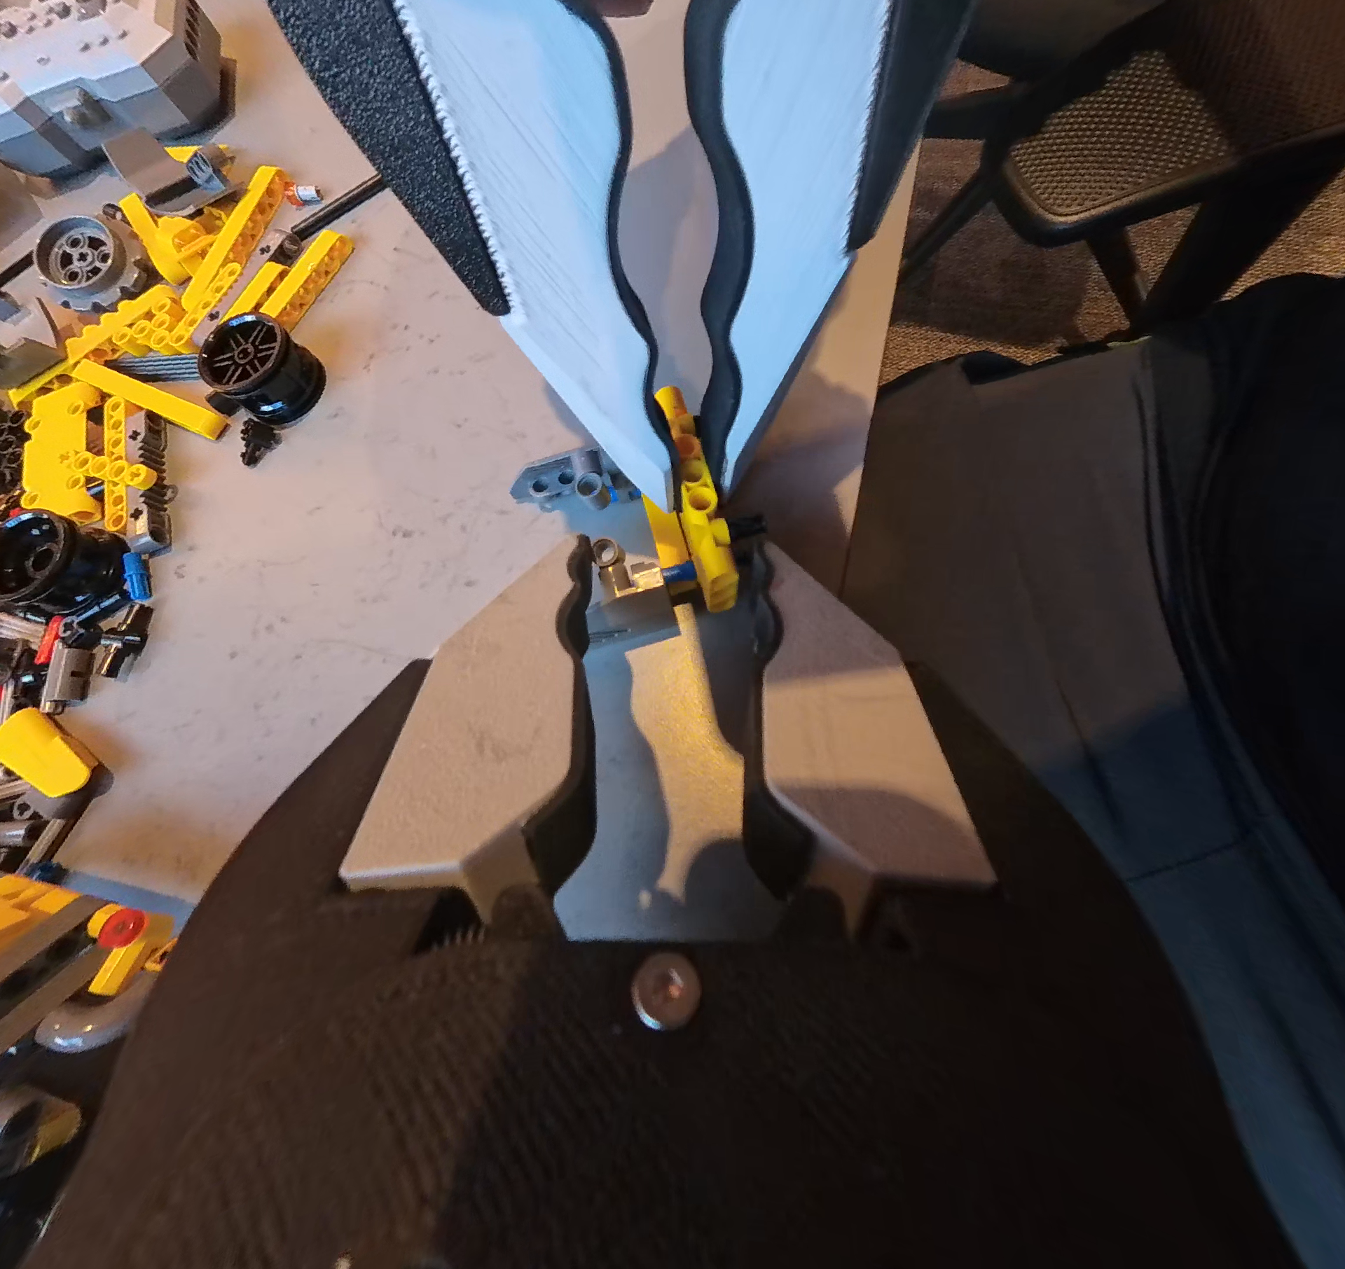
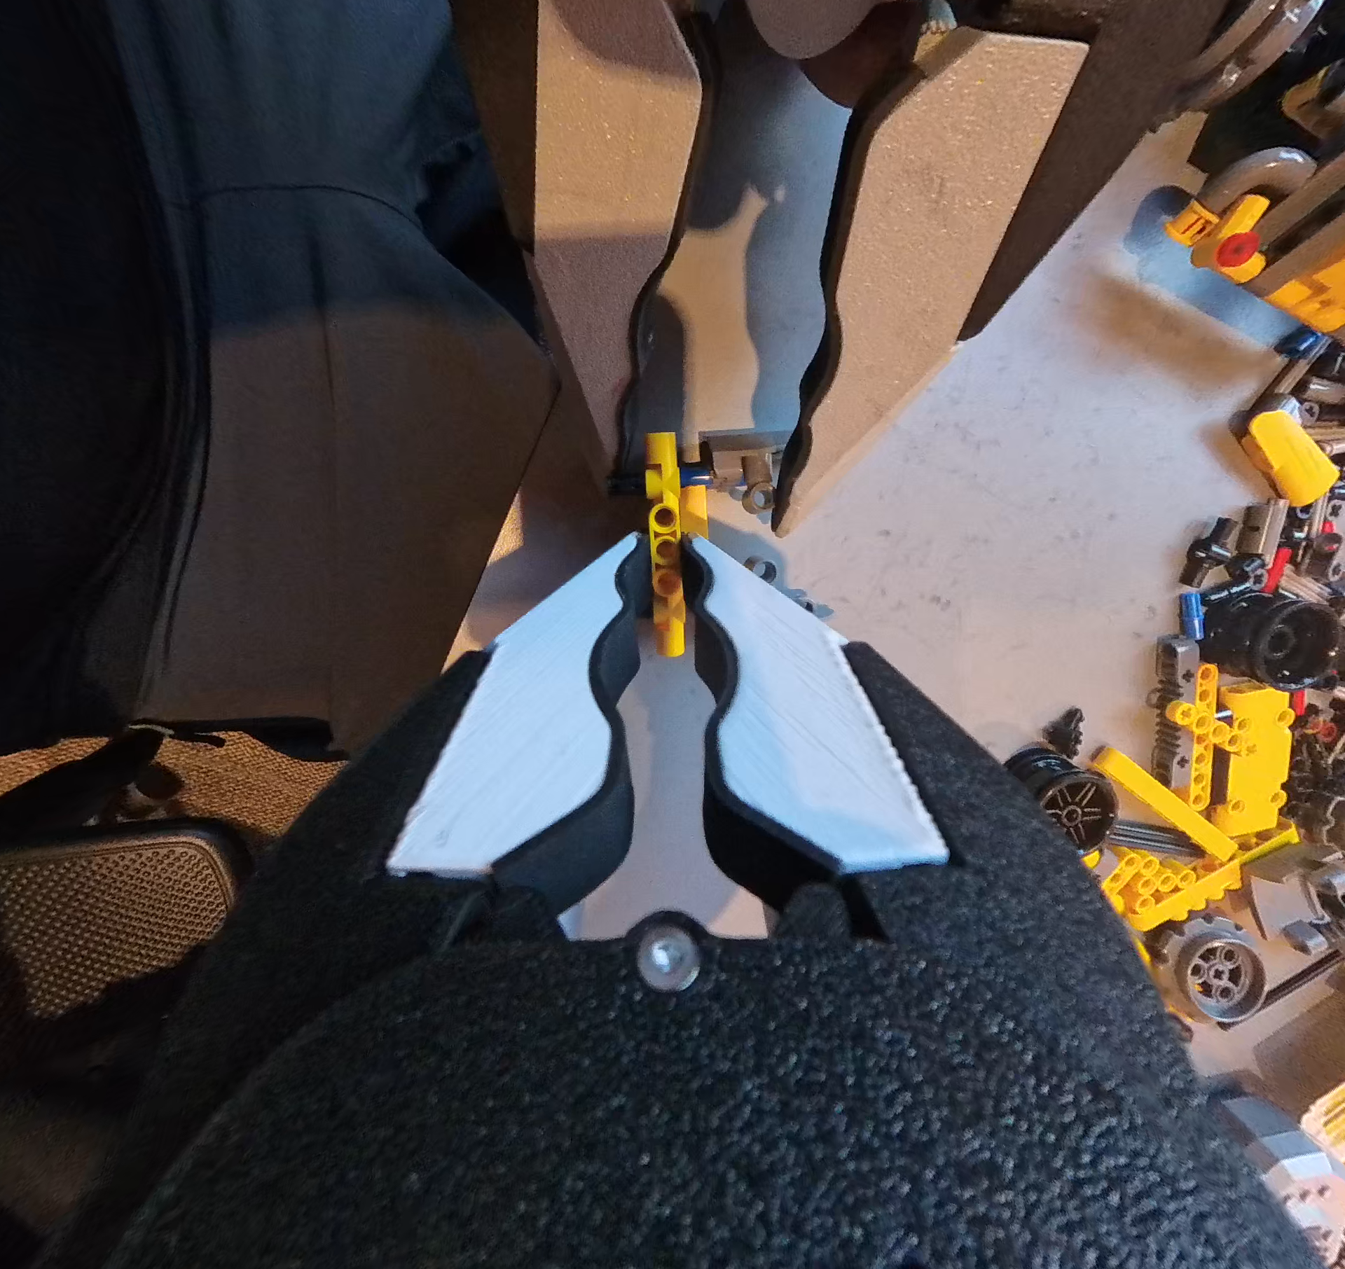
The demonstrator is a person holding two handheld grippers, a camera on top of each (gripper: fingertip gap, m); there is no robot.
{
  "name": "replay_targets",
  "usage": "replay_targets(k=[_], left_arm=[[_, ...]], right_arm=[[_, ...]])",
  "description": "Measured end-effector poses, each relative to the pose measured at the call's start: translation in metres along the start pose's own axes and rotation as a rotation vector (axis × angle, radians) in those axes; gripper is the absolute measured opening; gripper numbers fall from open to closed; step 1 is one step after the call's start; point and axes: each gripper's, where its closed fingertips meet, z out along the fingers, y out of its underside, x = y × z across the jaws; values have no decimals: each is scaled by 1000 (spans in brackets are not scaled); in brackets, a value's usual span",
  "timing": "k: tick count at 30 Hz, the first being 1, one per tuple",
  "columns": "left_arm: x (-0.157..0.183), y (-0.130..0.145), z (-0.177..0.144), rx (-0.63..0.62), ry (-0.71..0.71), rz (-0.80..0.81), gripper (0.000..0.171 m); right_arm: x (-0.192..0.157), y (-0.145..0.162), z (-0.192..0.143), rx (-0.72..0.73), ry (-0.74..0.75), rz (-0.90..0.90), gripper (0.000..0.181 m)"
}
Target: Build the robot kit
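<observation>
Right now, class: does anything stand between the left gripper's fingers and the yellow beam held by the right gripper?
Yes. A small grey connector on a blue pin sits between one side of the left gripper and the yellow beam. A black pin stub juts toward the other side. The right gripper clamps the beam.

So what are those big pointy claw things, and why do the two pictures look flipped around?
They are two hand-held grippers, each with two fingers, and a person squeezes them. Each carries a camera looking along its own fingers, so each picture sees the other gripper facing it. The left wrist view belongs to the grey-fingered left gripper; the right wrist view belongs to the white-fingered right gripper.

The right gripper is pinching a small yellow plastic beam with round holes. The left gripper's fingers sit around the beam's far end, where a small grey block hangs on a blue pin; whether they grip is unclear.

On the pale speckled table lies a heap of yellow, black and grey building-toy pieces.
</observation>
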Motion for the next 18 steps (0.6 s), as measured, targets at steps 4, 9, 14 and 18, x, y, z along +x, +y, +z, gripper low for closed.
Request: replay_targets(k=[4,9,14,18], left_arm=[[-2,0,0,-1,-10,-12,40],[-2,-2,-2,20,6,-28,37],[-2,0,0,3,-6,-17,38],[-3,1,1,-5,-6,-12,38]], right_arm=[[3,0,0,2,51,-39,8],[10,-3,-3,43,148,-62,10],[9,-2,-1,80,156,-42,11],[14,-3,-2,106,213,-45,21]])
